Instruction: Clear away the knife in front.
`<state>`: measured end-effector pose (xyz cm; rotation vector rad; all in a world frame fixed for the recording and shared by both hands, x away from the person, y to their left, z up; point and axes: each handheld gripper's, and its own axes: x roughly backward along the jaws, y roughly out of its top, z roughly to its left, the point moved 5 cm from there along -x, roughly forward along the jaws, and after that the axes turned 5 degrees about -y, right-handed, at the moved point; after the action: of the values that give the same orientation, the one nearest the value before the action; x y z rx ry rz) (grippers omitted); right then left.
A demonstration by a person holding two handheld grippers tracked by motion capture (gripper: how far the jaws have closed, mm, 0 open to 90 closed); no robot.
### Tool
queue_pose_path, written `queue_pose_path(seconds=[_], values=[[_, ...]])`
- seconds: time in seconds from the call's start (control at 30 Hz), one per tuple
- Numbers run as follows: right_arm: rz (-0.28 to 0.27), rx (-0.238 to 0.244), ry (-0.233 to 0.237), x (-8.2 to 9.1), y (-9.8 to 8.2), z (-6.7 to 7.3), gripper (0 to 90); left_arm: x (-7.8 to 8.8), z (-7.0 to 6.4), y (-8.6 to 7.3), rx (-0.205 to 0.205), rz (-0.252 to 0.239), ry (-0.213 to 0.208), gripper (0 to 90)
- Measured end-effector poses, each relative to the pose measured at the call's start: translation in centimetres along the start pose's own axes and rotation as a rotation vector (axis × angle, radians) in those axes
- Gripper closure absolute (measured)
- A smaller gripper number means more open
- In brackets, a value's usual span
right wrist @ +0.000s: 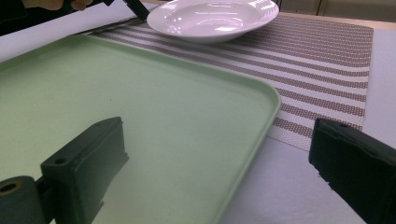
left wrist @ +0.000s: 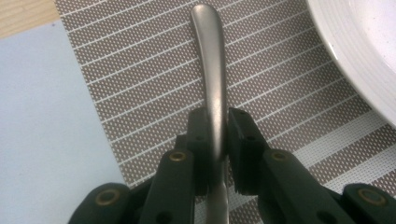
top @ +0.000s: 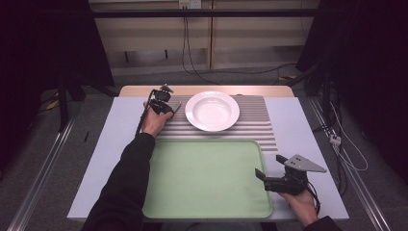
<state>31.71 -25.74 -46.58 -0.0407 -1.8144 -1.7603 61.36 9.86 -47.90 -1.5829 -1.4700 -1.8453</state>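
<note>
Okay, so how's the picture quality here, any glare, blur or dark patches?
High view: room edges sink into darkness, the table evenly lit. Left gripper view: glare streak along the metal utensil handle, the left claw near the lens soft. Right gripper view: ceiling lights reflect in the white plate; the right claw looks blurred.

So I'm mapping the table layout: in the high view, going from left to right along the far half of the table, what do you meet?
Left gripper shut on a metal utensil handle → white plate → bare right part of the striped placemat.
</note>
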Motion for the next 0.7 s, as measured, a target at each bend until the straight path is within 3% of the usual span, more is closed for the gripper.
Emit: queue_pose_path(seconds=[0.4, 0.7], values=[[0.002, -0.002, -0.002, 0.0, 0.0, 0.1, 3.6, 2.3, 0.3, 0.4, -0.015, -0.043, -0.006, 80.0], [0.001, -0.004, -0.002, 0.0, 0.0, 0.0, 3.7, 3.9, 0.0, 0.4, -0.036, -0.049, -0.027, 80.0]])
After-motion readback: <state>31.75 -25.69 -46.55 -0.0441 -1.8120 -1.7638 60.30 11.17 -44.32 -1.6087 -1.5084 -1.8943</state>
